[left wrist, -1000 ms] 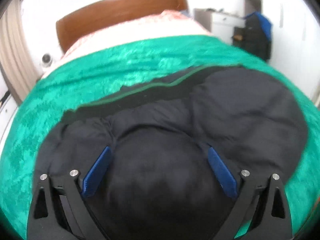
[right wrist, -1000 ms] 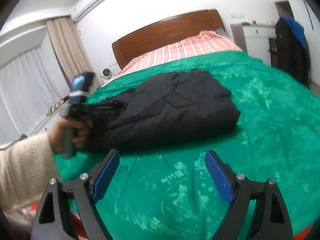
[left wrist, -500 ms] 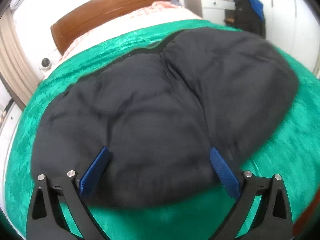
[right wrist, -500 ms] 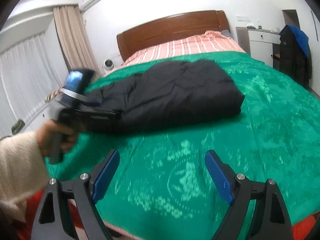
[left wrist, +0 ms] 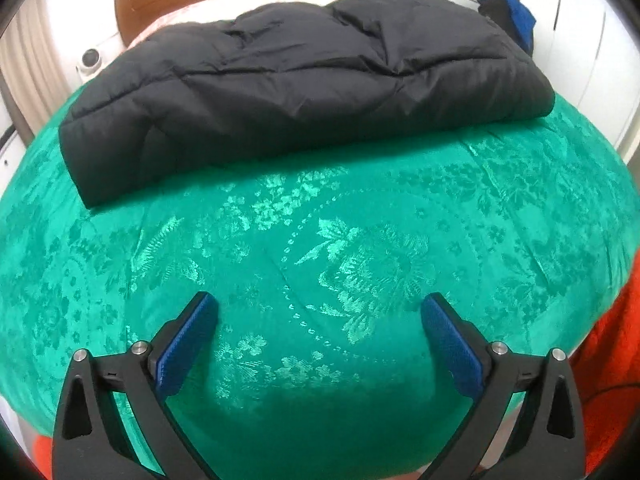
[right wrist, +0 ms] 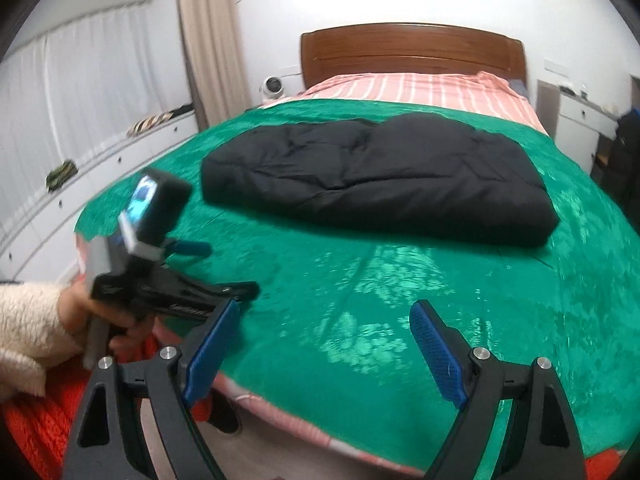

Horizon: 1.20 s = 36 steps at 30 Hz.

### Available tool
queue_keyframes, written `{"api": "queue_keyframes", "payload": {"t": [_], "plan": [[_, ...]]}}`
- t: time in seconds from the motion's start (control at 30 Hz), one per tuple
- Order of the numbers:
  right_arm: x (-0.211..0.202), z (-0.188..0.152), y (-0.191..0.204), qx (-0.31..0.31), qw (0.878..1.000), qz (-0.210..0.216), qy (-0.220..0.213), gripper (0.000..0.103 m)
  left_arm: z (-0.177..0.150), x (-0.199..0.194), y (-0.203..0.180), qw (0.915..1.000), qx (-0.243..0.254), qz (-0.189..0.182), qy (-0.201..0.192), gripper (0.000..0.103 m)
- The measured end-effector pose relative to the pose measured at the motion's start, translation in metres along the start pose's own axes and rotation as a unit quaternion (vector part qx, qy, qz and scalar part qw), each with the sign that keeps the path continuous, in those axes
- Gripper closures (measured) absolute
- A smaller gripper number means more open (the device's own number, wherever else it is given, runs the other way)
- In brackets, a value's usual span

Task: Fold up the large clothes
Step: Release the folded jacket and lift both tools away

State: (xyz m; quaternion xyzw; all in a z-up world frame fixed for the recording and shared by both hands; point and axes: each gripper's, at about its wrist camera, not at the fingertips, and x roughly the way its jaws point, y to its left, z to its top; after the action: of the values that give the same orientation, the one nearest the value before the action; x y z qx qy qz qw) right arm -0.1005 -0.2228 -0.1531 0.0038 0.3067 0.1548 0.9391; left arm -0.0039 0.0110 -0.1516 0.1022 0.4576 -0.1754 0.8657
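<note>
A black padded jacket (left wrist: 304, 76) lies folded into a thick rectangle on the green bedspread (left wrist: 320, 264). From the right wrist the same jacket (right wrist: 380, 176) sits in the middle of the bed. My left gripper (left wrist: 318, 312) is open with nothing between its blue pads, hanging over bare bedspread well short of the jacket's near edge. In the right wrist view the left gripper (right wrist: 224, 270) appears at lower left, held by a hand in a cream fleece sleeve (right wrist: 24, 328). My right gripper (right wrist: 324, 324) is open and empty above the bed's near edge.
A wooden headboard (right wrist: 412, 52) and pink striped bedding (right wrist: 400, 86) lie beyond the jacket. White drawers (right wrist: 80, 184) and curtains run along the left wall. A dark garment hangs by white furniture (left wrist: 508, 16) at far right. Orange fabric (left wrist: 616, 352) shows below the bed edge.
My left gripper pulled back off the jacket toward the bed's near edge and now hovers over bare bedspread. The right gripper shifted and rolled, swinging its view leftward. The jacket stays folded.
</note>
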Motion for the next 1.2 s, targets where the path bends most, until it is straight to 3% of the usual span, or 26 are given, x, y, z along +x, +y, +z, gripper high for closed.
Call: {"api": "queue_keyframes", "payload": {"t": [0.27,0.4,0.87,1.2], "plan": [[0.015,-0.008,-0.005,0.011,1.0,0.009,0.02,0.017,-0.013,0.005,0.006,0.9998,-0.012,-0.001,0.017,0.0],[0.021,-0.012,-0.021,0.037,0.999,0.001,0.03,0.016,-0.004,0.01,0.016,0.9993,-0.023,-0.002,0.031,0.0],[0.046,-0.026,-0.052,0.089,0.993,-0.015,0.072,0.016,-0.01,0.015,0.01,0.9994,-0.021,0.017,0.02,0.0],[0.065,-0.031,-0.068,0.116,0.99,-0.009,0.075,0.015,-0.019,0.018,0.003,0.9996,-0.012,0.023,-0.008,0.0]]}}
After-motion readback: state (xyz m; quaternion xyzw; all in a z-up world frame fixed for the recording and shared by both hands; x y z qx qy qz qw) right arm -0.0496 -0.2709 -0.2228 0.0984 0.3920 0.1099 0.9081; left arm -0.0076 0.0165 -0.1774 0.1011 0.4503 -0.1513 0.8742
